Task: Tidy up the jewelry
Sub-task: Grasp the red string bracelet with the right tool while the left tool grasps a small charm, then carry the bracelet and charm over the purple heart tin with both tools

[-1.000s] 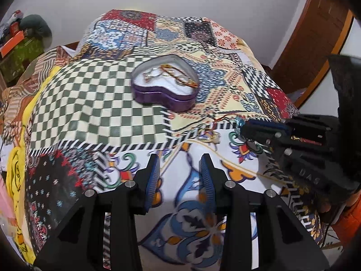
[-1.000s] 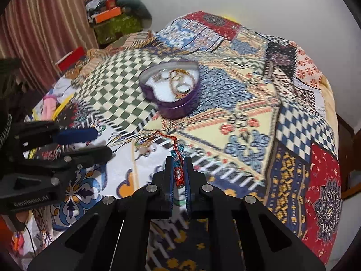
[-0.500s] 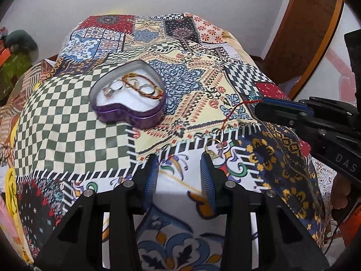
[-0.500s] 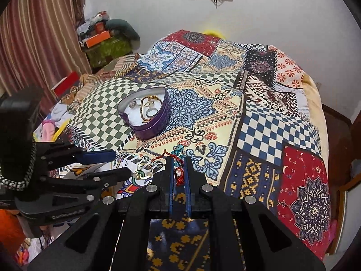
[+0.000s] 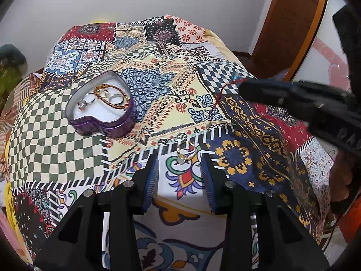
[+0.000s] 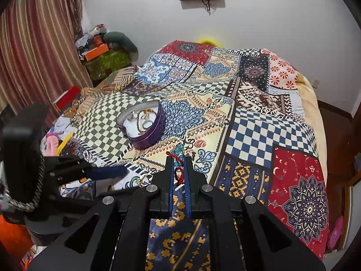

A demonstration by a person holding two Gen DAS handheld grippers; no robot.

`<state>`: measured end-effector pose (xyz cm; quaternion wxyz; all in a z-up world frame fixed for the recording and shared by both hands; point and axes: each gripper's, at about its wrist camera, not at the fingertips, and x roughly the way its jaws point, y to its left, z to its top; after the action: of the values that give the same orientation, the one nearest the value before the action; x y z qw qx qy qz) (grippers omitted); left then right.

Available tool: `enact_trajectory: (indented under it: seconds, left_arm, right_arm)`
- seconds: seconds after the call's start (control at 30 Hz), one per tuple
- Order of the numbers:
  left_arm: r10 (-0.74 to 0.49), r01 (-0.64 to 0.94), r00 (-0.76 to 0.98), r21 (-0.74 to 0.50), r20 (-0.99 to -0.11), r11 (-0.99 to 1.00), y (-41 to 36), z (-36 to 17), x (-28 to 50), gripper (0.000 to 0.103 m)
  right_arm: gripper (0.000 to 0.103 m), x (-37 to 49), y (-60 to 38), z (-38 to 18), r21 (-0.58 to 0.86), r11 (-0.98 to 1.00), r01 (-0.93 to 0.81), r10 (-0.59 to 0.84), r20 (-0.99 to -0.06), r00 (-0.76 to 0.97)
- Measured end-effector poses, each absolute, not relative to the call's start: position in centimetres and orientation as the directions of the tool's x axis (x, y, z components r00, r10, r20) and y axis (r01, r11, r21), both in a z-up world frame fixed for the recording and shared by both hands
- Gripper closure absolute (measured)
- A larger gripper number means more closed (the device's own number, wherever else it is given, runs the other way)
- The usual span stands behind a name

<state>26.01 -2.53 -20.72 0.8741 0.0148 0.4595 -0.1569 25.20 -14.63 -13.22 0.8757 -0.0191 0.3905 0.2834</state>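
A purple heart-shaped tin (image 5: 101,122) sits on the patchwork bedspread and holds rings and a beaded bracelet; it also shows in the right wrist view (image 6: 144,128). A gold ring (image 5: 186,152) lies on the cloth just ahead of my left gripper (image 5: 179,167), which is open and empty. My right gripper (image 6: 179,164) is shut on a red cord bracelet (image 6: 179,176) with a teal charm, held above the cloth. In the left wrist view the right gripper (image 5: 243,88) is at the right, its red cord (image 5: 217,99) hanging down.
The bedspread (image 6: 259,135) covers a bed. A curtain (image 6: 33,56) and piled clutter (image 6: 106,52) stand at the left. A wooden door (image 5: 293,22) is at the right. A white wall lies behind the bed.
Both grippers have pulled back and risen. My right gripper has lifted the red cord bracelet off the cloth. The gold ring has come into view just in front of my left gripper.
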Motion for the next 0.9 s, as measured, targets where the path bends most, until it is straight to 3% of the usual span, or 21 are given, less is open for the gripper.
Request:
enact_trajectory:
  seconds: [0.3,0.37,0.53,0.9]
  left_arm:
    - [-0.285,0.270,0.497,-0.166,-0.820,0.948,-2.8,-21.6,27.4,0.068]
    - [-0.262,0.257,0.508,-0.146,-0.820,0.955,-2.8,-21.6,27.3,0.080]
    - [-0.255,0.228,0.522,-0.155,-0.814,0.961,-2.3,-21.5,27.0,0.095]
    - [-0.219,0.175,0.579,-0.143,-0.785,0.974,0.1,-20.1,25.7,0.095]
  right_arm:
    - [0.096,25.1,-15.7,-12.4,0.187,0.849,-0.494,0.473,-0.685,0.554]
    - [0.096,25.1,-15.8,-12.6,0.191,0.850,-0.491,0.473,-0.688,0.551]
    - [0.096,24.5,-15.6,-12.4,0.190,0.848,-0.494,0.473,-0.692,0.545]
    - [0.096,24.6,-14.7,-10.8,0.185,0.845,-0.502,0.481,-0.674,0.561]
